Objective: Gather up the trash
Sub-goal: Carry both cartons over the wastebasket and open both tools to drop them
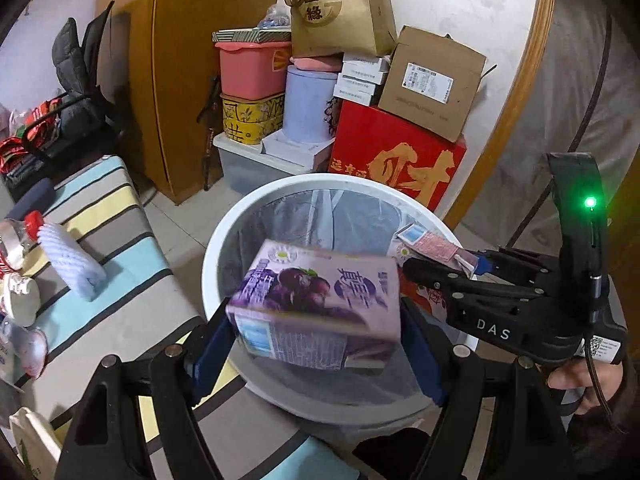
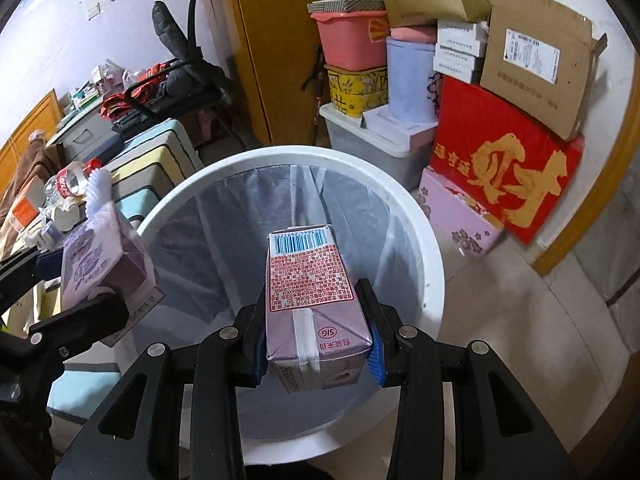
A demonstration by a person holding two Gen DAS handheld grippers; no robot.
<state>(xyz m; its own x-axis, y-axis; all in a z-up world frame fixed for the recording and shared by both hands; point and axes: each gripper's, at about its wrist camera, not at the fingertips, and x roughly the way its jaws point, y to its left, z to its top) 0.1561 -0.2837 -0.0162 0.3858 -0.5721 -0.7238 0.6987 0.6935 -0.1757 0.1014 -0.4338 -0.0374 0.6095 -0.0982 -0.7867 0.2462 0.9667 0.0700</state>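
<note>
Left wrist view: the left gripper (image 1: 316, 332) pinches a purple drink carton (image 1: 316, 304) between its blue pads, one pad on each short end, the carton lying crosswise. The carton hangs over the white trash bin (image 1: 212, 264), which has a grey plastic liner inside. At the right side the right gripper (image 1: 460, 264) comes in, held by a hand (image 1: 580, 384), w/ a second carton (image 1: 432, 246) at its tip, also over the bin. Left of the bin is a striped cushion (image 1: 104, 216) w/ a white foam sleeve (image 1: 72, 264) and a bottle w/ red cap (image 1: 24, 228) on it.

Right wrist view: the right gripper (image 2: 316, 344) is clamped on a pink-purple milk carton (image 2: 312, 304), its barcode end pointing away, above the bin opening (image 2: 424, 240). The left gripper (image 2: 80, 304) w/ its purple carton (image 2: 104, 260) is at the left, over the bin rim. Behind the bin stand stacked boxes, incl. a red box w/ gold characters (image 2: 500, 168).
</note>
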